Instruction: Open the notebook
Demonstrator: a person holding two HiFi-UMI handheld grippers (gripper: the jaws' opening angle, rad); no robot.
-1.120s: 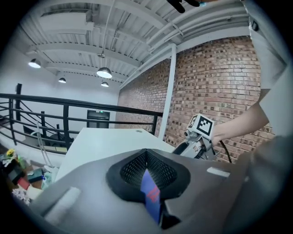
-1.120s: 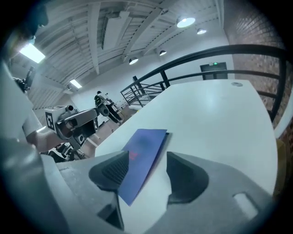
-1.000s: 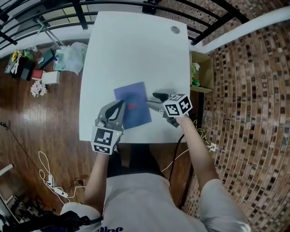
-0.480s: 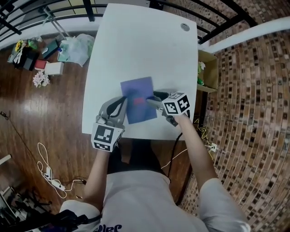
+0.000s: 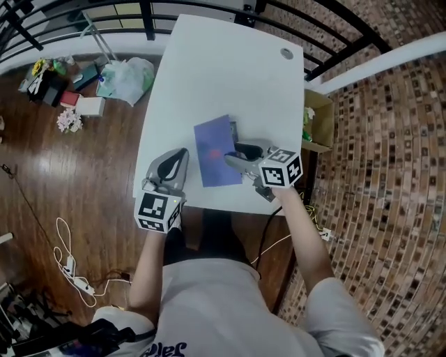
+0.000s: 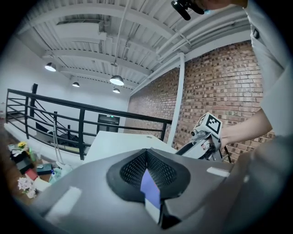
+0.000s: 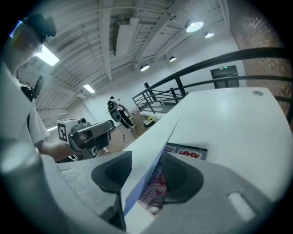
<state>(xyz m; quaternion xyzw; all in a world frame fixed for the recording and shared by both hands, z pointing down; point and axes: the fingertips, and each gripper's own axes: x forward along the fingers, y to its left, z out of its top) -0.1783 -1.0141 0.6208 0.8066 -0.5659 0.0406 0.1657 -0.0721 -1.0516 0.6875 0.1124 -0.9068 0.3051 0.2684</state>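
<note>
A purple notebook [image 5: 212, 157] lies on the white table [image 5: 223, 77] near its front edge. My right gripper [image 5: 234, 154] reaches in from the notebook's right side. In the right gripper view the raised cover [image 7: 151, 155] runs edge-on between the jaws of my right gripper [image 7: 147, 178], which are closing; the pads stand off it, and a printed inner page [image 7: 185, 153] shows beneath. My left gripper [image 5: 179, 156] sits just left of the notebook, clear of it. In the left gripper view its jaws [image 6: 147, 157] meet at the tips, holding nothing.
A cardboard box [image 5: 318, 122] stands on the floor right of the table. Bags and small clutter [image 5: 118, 77] lie on the wooden floor at the left, a white cable [image 5: 66, 258] lower left. A black railing [image 5: 150, 17] runs behind the table.
My right gripper has risen with the cover's right edge, opening a gap over the pages. My left gripper has drawn back left, off the notebook.
</note>
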